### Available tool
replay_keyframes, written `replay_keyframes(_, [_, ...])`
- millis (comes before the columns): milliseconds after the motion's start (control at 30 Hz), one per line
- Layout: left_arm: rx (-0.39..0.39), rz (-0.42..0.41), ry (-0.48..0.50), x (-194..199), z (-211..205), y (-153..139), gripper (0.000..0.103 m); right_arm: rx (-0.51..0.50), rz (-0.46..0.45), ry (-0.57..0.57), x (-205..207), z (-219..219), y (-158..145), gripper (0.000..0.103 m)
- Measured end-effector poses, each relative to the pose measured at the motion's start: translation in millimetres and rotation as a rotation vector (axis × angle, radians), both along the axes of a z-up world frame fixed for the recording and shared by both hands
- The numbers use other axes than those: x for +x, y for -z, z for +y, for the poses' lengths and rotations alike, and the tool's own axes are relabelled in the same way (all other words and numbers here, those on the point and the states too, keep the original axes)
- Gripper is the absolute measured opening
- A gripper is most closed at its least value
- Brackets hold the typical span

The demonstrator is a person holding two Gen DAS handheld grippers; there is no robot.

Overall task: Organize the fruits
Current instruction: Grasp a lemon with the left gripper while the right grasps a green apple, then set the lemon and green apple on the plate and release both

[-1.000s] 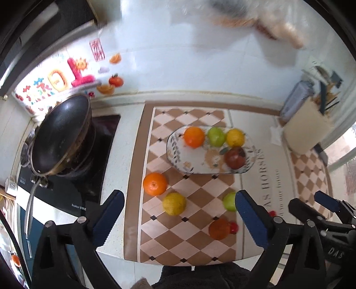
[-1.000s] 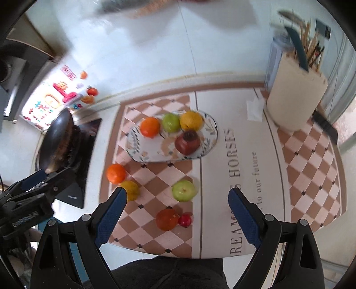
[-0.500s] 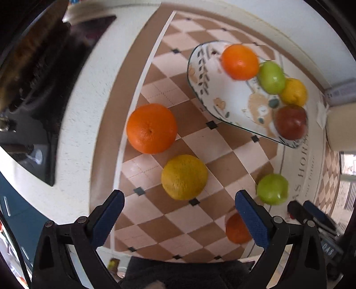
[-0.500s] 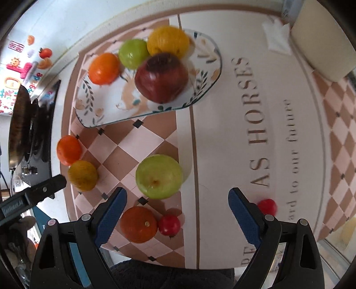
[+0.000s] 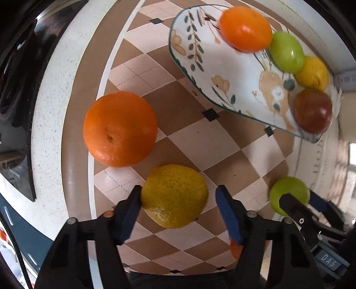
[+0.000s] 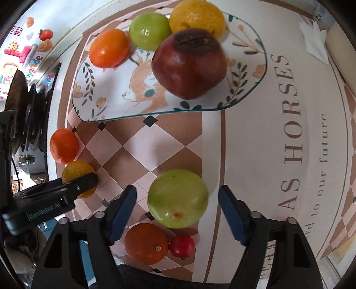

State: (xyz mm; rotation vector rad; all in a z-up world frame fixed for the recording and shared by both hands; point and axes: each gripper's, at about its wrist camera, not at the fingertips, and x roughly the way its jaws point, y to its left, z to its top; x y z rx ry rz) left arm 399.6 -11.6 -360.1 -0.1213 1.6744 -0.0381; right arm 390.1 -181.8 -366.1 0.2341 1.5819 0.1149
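An oval glass plate (image 6: 93, 106) printed with leaves and a rabbit lies at 12 o'clock in the right wrist view, holding four fruits: an orange (image 6: 109, 47) at its 10 o'clock end, a green apple (image 6: 149, 30) and a yellow citrus (image 6: 197, 18) along the far rim, and a dark red pomegranate (image 6: 189, 64) nearer the middle. On the checked mat, a loose orange (image 5: 120, 129) sits at 9 o'clock in the left wrist view, touching a dimpled yellow citrus (image 5: 174, 195) at 6 o'clock. A second green apple (image 6: 177, 198) lies at 6 o'clock in the right wrist view, with a darker orange (image 6: 145, 243) and a small red fruit (image 6: 182, 245) just beside it, touching each other.
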Motion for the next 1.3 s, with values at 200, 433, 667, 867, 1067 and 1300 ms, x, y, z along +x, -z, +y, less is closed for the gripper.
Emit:
replay_keyframes(200, [0.005,-0.023,0.003,-11.4,-7.9,1.0,0.055,-0.010,-0.011,-0.014,-1.9,4.2,4.7,0.060])
replay_keyframes(433, [-0.007,-0.041,0.008,-29.7,-9.8,-0.7,0.055,-0.003,-0.010,-0.009,-2.3,2.5,3.4,0.060])
replay_keyframes(667, [-0.069,-0.067,0.004,-30.6,-13.4,-29.6,0.055,0.062,-0.050,0.016,3.0,-1.1,-22.2,0.059])
replay_keyframes(867, [-0.108,-0.130,0.014,12.6,-10.0,-73.1,0.055,0.085,-0.147,0.011,48.9,13.5,-57.0,0.059])
replay_keyframes(1067, [-0.110,-0.072,-0.004,80.9,0.6,-59.2,0.055,0.043,-0.171,-0.050,95.7,37.1,-55.1,0.059])
replay_keyframes(1300, [-0.134,0.032,-0.018,126.3,0.0,-27.6,0.055,0.032,-0.138,-0.107,115.5,55.7,-29.9,0.059])
